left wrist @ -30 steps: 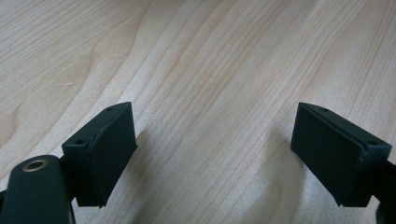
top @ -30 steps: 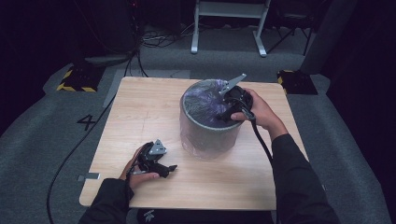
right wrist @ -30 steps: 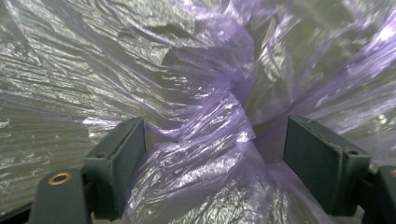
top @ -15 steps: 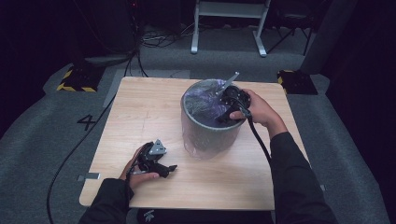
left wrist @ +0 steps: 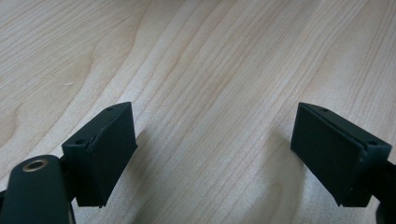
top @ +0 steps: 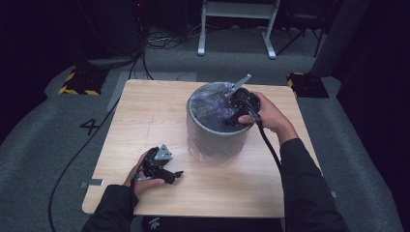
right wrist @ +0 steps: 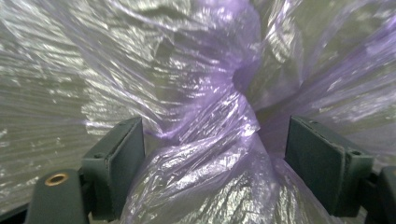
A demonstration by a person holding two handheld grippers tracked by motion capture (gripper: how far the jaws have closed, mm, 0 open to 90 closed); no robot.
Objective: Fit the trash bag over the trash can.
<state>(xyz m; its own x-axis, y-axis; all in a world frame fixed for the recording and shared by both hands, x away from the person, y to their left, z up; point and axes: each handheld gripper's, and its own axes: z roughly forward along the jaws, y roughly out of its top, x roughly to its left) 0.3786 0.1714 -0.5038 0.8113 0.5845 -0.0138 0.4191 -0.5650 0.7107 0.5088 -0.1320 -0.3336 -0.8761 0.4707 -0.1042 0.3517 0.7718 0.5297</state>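
Observation:
A grey round bin (top: 215,142) lined with a thin purple plastic bag (top: 205,106) stands on the wooden table (top: 145,111), right of its middle. My right gripper (top: 228,117) dips into the bin's mouth from the right rim. In the right gripper view its jaws stand wide apart, open (right wrist: 215,163), with a bunched, twisted fold of the bag (right wrist: 187,70) rising between them, and the pads are not pressing it. My left gripper (top: 175,175) lies on the table near the front left. Its jaws are open (left wrist: 215,158) over bare wood.
Loose bag plastic (top: 198,152) hangs down the bin's outside to the tabletop. A black cable (top: 268,145) trails from the right gripper along the sleeve. Beyond the table are a white metal frame (top: 237,19) and floor cables (top: 164,41).

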